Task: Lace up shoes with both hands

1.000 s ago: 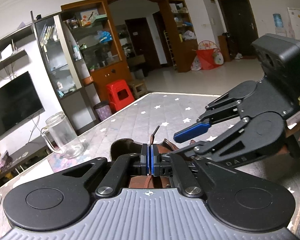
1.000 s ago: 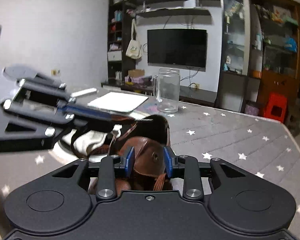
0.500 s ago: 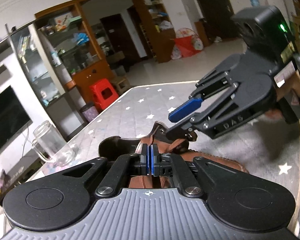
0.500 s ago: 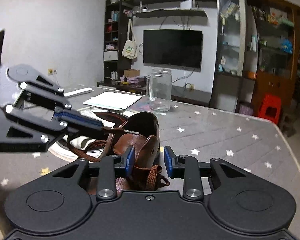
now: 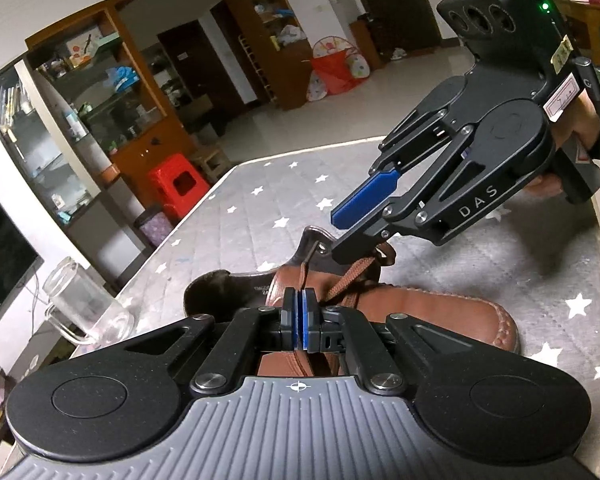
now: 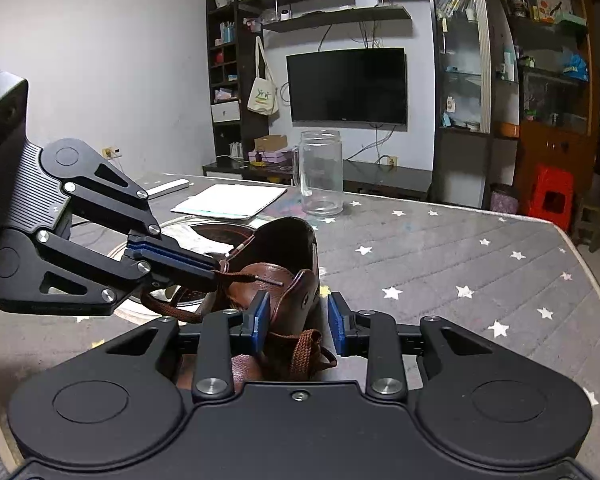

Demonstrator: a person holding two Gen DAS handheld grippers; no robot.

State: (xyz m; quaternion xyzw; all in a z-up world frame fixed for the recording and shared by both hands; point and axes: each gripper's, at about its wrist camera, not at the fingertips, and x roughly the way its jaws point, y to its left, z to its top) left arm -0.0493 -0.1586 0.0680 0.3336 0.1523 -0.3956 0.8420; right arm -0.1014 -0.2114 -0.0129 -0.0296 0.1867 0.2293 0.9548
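A brown leather shoe lies on the star-patterned table, heel toward the glass mug. My left gripper is shut on the brown lace, which runs up from its pads to an eyelet in the side flap. In the right wrist view the left gripper reaches in from the left, and the lace tip pokes out past it over the shoe. My right gripper straddles the eyelet flap, jaws apart, not pressing it. From the left wrist view the right gripper hangs over the flap, held by a hand.
An empty glass mug stands at the far side of the table, with white papers and a round plate to its left. The table's edge runs close on the right. A red stool stands beyond it.
My left gripper has rolled and sunk a little, keeping hold of the lace, so the shoe and right gripper show more fully. The right gripper has barely shifted.
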